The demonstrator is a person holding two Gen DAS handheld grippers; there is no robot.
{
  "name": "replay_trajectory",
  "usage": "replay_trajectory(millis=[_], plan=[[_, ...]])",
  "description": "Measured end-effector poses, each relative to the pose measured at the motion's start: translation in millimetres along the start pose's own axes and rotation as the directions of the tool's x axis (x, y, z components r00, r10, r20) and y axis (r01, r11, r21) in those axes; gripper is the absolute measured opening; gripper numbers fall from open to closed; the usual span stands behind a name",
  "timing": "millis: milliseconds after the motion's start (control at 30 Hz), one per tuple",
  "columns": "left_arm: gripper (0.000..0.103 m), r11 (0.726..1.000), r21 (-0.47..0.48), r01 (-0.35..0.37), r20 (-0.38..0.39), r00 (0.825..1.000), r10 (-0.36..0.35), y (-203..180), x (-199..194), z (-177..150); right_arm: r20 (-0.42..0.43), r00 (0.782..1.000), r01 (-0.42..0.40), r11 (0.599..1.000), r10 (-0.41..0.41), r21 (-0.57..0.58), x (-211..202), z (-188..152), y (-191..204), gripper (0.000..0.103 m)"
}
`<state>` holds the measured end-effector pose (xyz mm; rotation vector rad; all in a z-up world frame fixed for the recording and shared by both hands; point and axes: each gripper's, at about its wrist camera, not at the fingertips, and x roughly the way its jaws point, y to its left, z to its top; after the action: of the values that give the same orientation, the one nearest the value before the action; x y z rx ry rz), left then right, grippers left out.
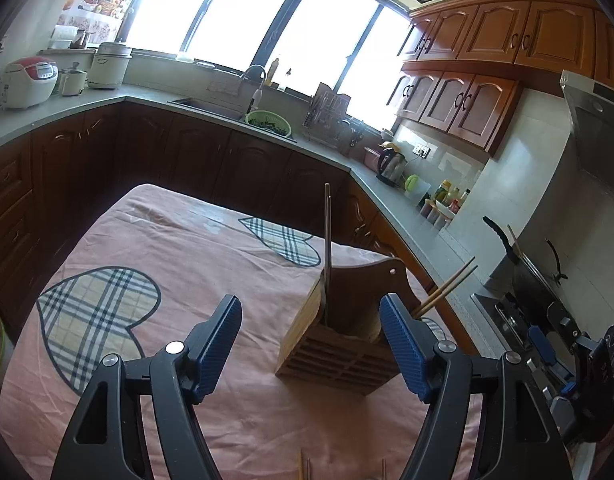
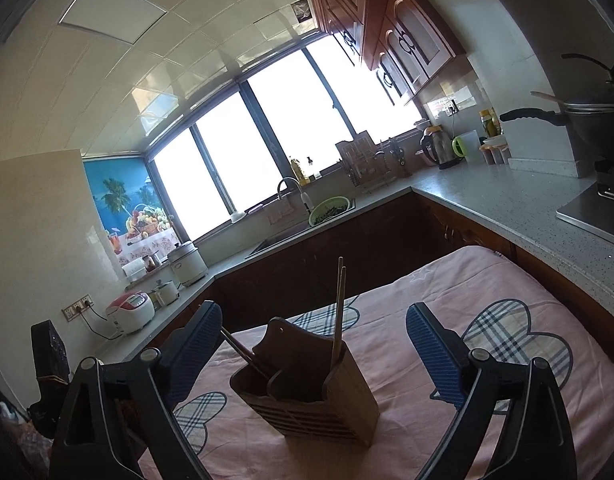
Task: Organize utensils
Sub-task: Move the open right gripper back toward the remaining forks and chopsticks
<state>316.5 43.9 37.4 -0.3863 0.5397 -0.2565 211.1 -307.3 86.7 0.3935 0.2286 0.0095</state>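
Note:
A wooden utensil holder (image 1: 339, 344) stands on the pink cloth-covered table (image 1: 179, 248). It holds one pair of chopsticks (image 1: 326, 236) upright in its left compartment and another pair (image 1: 447, 292) leaning out to the right. My left gripper (image 1: 311, 320) is open and empty, just in front of the holder. Tips of more chopsticks (image 1: 305, 466) show on the cloth below it. In the right wrist view the holder (image 2: 307, 392) sits between the fingers of my right gripper (image 2: 313, 328), which is open and empty. The right gripper also shows at the right edge of the left wrist view (image 1: 567, 356).
An L-shaped kitchen counter (image 1: 387, 196) runs behind the table, with a sink (image 1: 211, 106), a green colander (image 1: 269, 122), a kettle (image 1: 391, 166), bottles and rice cookers (image 1: 29, 80). A stove with a wok (image 2: 595, 120) is at the right. Wall cabinets hang above.

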Motion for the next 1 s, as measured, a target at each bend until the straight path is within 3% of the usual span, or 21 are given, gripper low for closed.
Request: replay_trajectory(millis=[600,1000], plan=[[0.072,0.999,0.002,-0.052,-0.113,0.992,0.052,-6.5,-76.5,-49.9,-0.1,0.993,0.058,0.998,-0.058,-0.001,-79.0,-52.1,-12.3,0.095],[0.071,0.997,0.019,-0.073,-0.176,0.982,0.075,-10.9,-93.1,-76.4,-0.187,0.978,0.092,0.995,-0.095,-0.023,-98.1,-89.2,-14.7,0.094]])
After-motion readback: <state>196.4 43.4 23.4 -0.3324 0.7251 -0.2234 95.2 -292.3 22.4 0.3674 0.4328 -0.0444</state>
